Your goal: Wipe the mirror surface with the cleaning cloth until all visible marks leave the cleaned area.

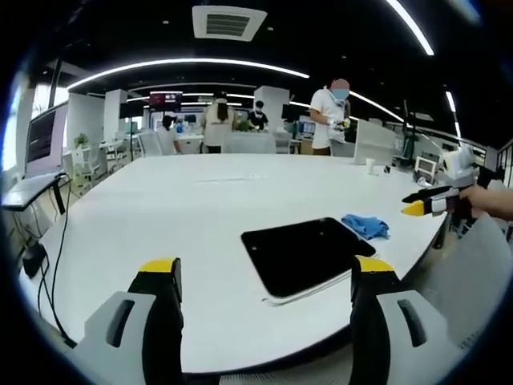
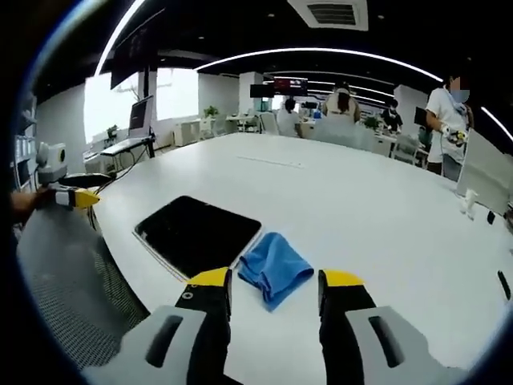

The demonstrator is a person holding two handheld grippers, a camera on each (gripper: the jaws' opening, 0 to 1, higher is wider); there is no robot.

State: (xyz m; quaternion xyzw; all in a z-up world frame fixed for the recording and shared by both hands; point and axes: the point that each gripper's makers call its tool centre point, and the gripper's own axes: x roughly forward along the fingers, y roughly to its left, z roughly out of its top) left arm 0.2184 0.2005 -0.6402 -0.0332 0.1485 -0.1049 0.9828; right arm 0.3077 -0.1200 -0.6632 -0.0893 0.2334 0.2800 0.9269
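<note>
White table (image 2: 361, 208) holds one mirror (image 2: 197, 233), one blue cloth (image 2: 274, 268); both tools (image 1: 264, 277) (image 2: 274, 282) spread apart, empty

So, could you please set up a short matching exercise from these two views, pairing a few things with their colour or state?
Things:
1. mirror
2. cleaning cloth
3. right gripper
4. table

Colour or state:
A. white, large and rounded
B. blue, crumpled beside the mirror
C. dark, lying flat on the table
D. open, with yellow-tipped jaws apart near the cloth

Pairs: 1-C, 2-B, 3-D, 4-A
</note>
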